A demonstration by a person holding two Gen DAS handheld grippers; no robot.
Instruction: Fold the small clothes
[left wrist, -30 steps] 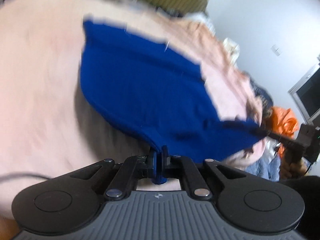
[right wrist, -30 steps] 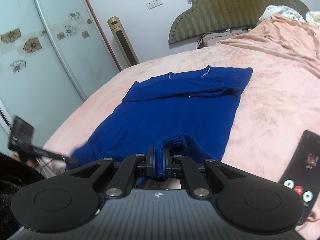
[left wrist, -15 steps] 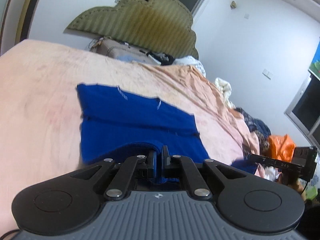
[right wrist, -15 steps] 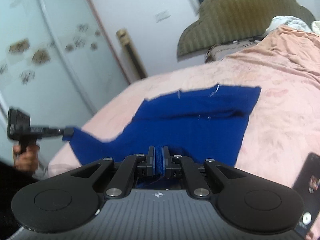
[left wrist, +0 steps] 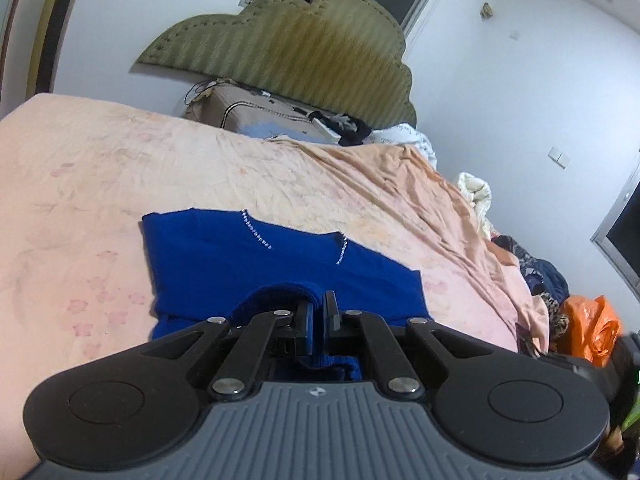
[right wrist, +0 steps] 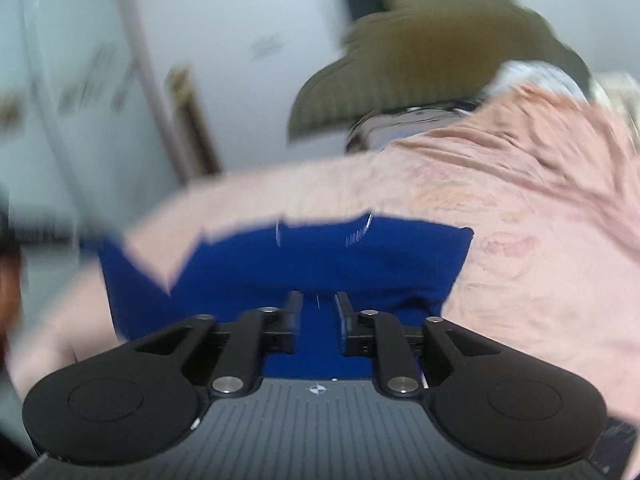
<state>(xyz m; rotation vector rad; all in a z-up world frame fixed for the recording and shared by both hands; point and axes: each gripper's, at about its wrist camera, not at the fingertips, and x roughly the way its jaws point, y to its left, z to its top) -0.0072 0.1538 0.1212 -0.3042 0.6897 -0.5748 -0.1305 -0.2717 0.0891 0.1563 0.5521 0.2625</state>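
Observation:
A royal-blue knit top point(left wrist: 256, 264) with small rhinestones at the neckline lies on the pink bedsheet point(left wrist: 100, 184). My left gripper point(left wrist: 318, 312) is shut on a bunched blue hem fold of the top, held over its lower part. In the blurred right wrist view the top point(right wrist: 360, 264) lies just ahead, and my right gripper point(right wrist: 319, 304) has its jaws parted with blue cloth showing between them; nothing looks pinched.
An olive padded headboard point(left wrist: 288, 48) stands at the far end, with a beige bag point(left wrist: 244, 114) in front of it. A crumpled peach blanket point(left wrist: 400, 192) covers the right side. An orange bag point(left wrist: 588, 328) and heaped clothes sit at the far right.
Both grippers carried the lower hem forward towards the neckline, folding the top shorter. The right gripper's jaws have opened and let go of the cloth. The left stays shut.

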